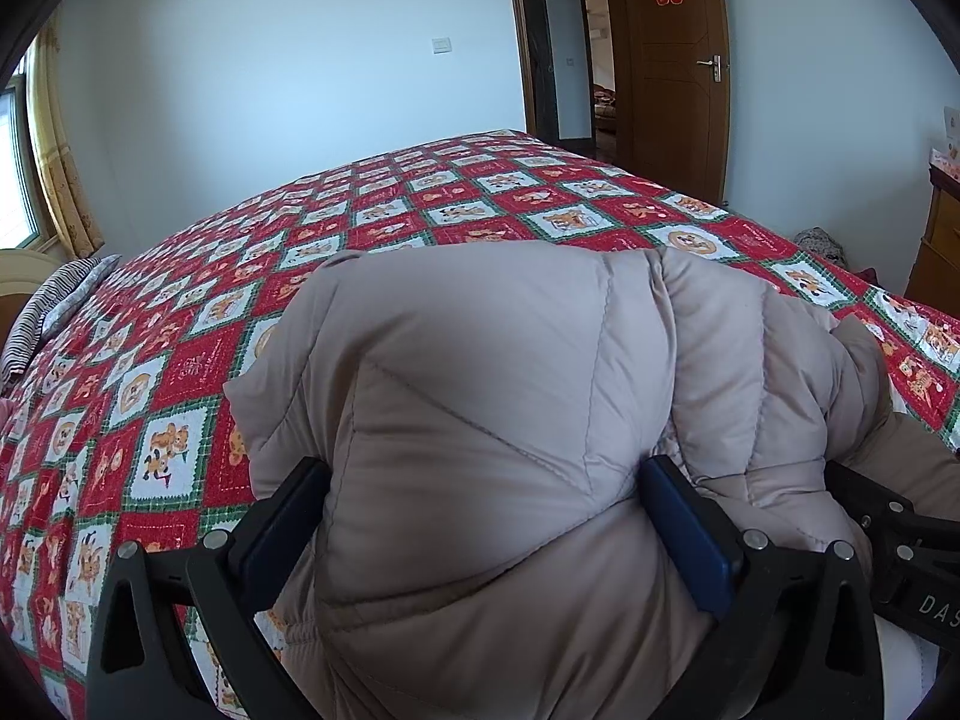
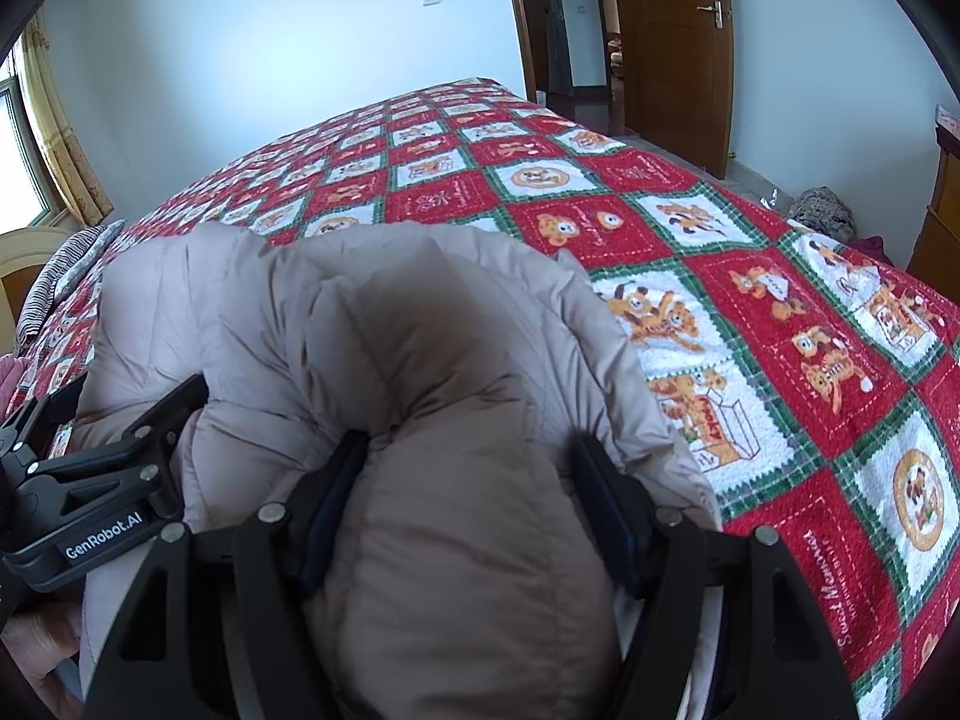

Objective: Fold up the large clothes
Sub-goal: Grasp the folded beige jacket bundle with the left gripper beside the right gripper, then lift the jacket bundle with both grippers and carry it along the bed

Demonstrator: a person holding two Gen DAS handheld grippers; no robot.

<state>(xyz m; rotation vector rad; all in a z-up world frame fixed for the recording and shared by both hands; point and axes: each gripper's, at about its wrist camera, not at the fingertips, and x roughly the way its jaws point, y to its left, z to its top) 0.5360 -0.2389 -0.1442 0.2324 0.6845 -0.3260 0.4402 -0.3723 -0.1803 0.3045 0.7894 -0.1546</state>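
A beige quilted puffer jacket (image 1: 540,372) is bunched up above a bed with a red, white and green patchwork quilt (image 1: 240,276). My left gripper (image 1: 480,480) is shut on a thick fold of the jacket. My right gripper (image 2: 468,468) is shut on another padded fold of the same jacket (image 2: 360,324). The two grippers are side by side: the right one shows at the right edge of the left wrist view (image 1: 900,534), the left one at the left edge of the right wrist view (image 2: 102,480). The jacket hides the bed's near edge.
The quilt (image 2: 780,312) covers the whole bed. A striped pillow (image 1: 48,312) lies at the far left. A wooden door (image 1: 672,60) stands open behind the bed. A wooden cabinet (image 1: 939,240) and a dark bundle (image 2: 822,210) are at the right.
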